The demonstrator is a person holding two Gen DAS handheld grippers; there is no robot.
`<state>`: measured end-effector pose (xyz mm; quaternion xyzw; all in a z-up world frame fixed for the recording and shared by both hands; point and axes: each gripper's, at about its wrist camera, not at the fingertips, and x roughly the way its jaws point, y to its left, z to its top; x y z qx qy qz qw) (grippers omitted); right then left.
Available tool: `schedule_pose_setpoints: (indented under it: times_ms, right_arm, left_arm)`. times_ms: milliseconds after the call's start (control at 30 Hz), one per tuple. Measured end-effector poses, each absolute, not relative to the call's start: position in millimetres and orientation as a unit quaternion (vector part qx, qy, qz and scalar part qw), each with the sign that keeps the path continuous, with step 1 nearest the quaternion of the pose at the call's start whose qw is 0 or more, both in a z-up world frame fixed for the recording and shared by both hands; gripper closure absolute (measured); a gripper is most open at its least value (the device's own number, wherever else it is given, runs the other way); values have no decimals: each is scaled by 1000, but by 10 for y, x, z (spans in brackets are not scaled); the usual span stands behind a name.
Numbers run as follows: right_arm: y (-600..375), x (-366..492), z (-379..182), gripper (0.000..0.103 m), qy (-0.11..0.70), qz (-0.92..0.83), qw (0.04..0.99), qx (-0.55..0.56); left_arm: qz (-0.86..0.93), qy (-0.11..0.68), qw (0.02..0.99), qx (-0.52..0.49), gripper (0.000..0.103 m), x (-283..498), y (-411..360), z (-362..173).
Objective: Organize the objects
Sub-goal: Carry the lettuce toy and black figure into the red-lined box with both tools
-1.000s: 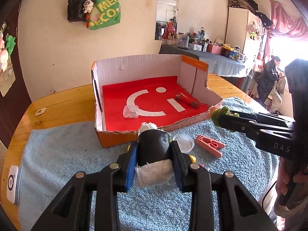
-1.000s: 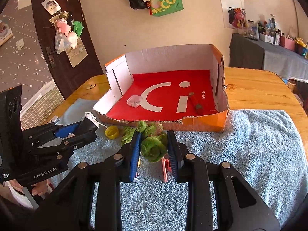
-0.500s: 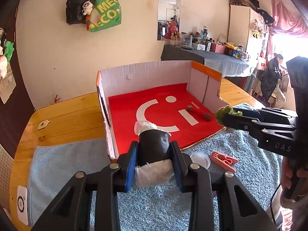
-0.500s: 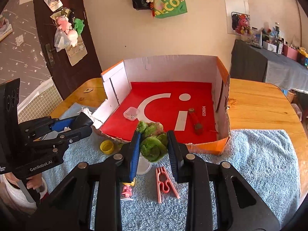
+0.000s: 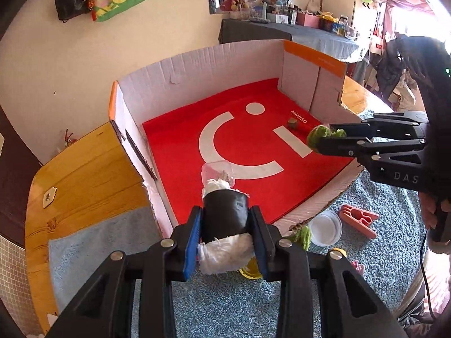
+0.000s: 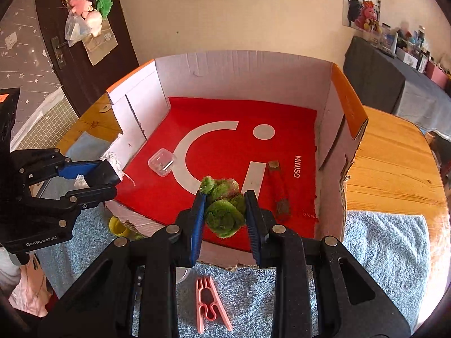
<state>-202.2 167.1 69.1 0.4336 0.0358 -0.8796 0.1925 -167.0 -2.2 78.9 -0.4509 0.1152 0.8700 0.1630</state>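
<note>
My left gripper [image 5: 225, 214] is shut on a black roll with white fluffy ends [image 5: 225, 221], which hangs over the front left part of the cardboard box [image 5: 225, 67] with a red floor. My right gripper [image 6: 225, 200] is shut on a fuzzy green plush piece [image 6: 225, 215] above the box's front edge, to the right of the left gripper [image 6: 112, 177]. From the left wrist view the right gripper [image 5: 321, 138] reaches in from the right. On the red floor lie a small clear plastic case [image 6: 161, 164] and a red stick-shaped thing [image 6: 279, 188].
The box stands on a blue-grey towel [image 6: 389, 248] on a wooden table [image 6: 394, 163]. In front of the box on the towel lie a pink clip [image 6: 208, 304], a white lid [image 5: 325, 229], a yellow cap [image 6: 117, 225] and a green scrap [image 5: 303, 235]. A person sits far right.
Both grippers have moved forward from above the towel to above the box's front edge, each still carrying its object. The loose things on the towel have stayed put.
</note>
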Motion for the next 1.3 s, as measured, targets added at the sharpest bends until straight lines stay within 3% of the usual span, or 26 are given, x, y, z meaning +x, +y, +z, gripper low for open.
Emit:
schedule_pose_setpoints:
  times_ms: [833, 1300]
  right_arm:
    - [1476, -2144, 373, 75, 99, -857, 180, 473]
    - [1496, -2183, 308, 72, 89, -853, 177, 482]
  left_arm:
    - [845, 133, 180, -487, 67, -1848, 61, 529]
    - [845, 135, 177, -486, 67, -1843, 80, 518]
